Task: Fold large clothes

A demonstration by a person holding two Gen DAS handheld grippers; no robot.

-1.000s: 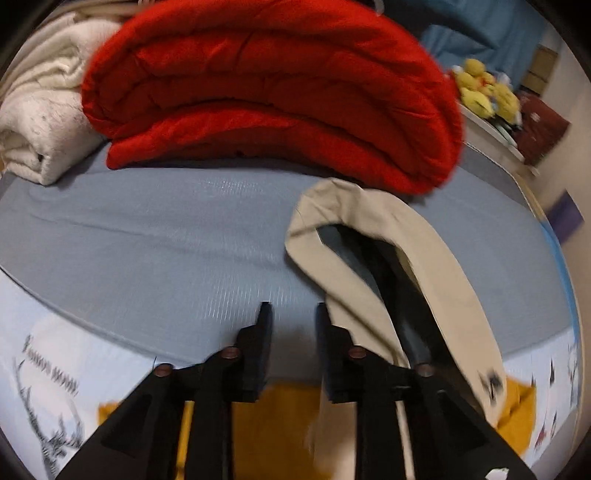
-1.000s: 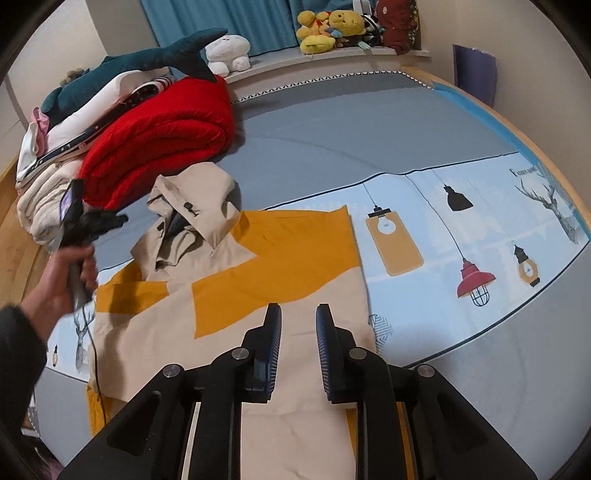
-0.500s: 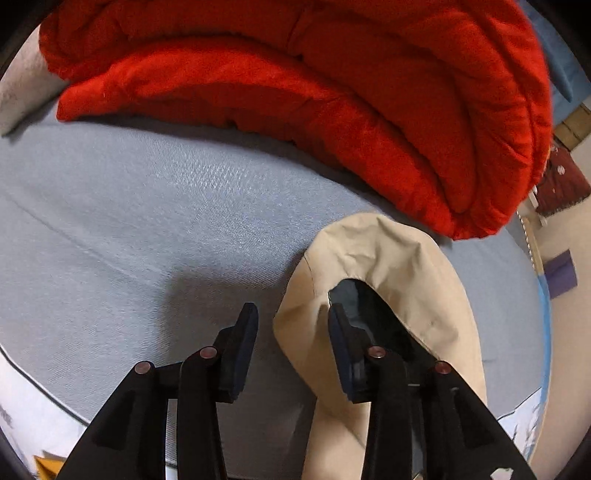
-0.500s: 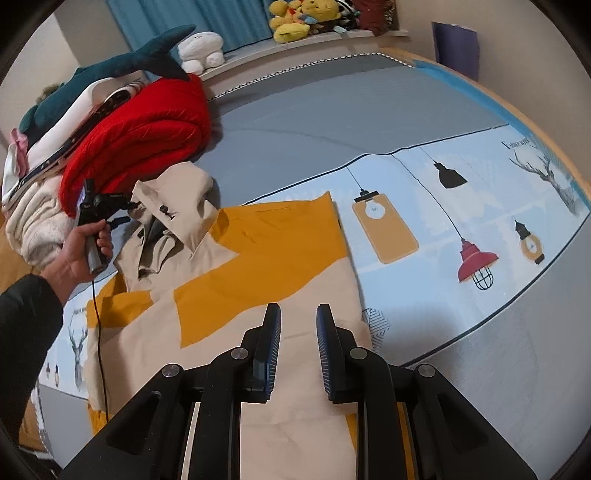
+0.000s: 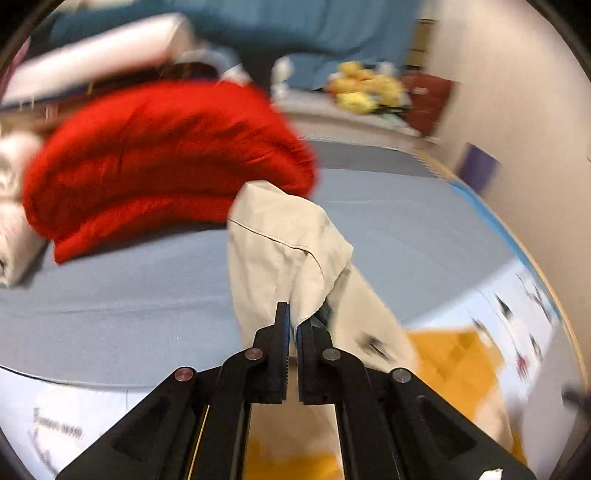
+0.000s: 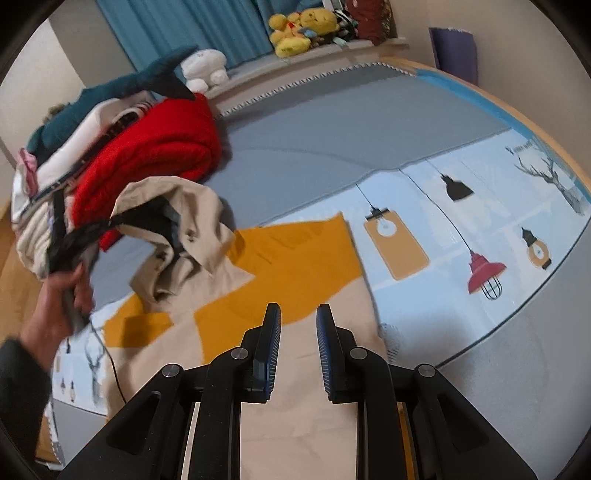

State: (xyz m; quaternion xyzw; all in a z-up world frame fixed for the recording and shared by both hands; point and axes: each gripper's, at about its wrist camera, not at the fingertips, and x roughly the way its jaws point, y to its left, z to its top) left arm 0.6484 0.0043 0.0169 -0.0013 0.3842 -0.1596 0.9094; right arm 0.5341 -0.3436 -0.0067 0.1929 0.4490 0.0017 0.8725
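Note:
A beige and mustard-yellow hooded garment (image 6: 295, 266) lies spread on the bed. My left gripper (image 5: 293, 325) is shut on the rim of its beige hood (image 5: 284, 236) and holds the hood lifted above the grey sheet. From the right wrist view the left gripper (image 6: 110, 223) shows at the left with the raised hood (image 6: 192, 206). My right gripper (image 6: 298, 317) is open and empty, hovering over the garment's lower beige body.
A folded red blanket (image 6: 155, 155) and a pile of cream, white and teal bedding (image 6: 55, 166) lie left of the hood. Plush toys (image 6: 303, 31) sit on the ledge behind. The printed sheet (image 6: 461, 221) stretches to the right.
My left gripper has closed on the hood's rim and lifted it up off the bed. My right gripper has stayed open over the garment.

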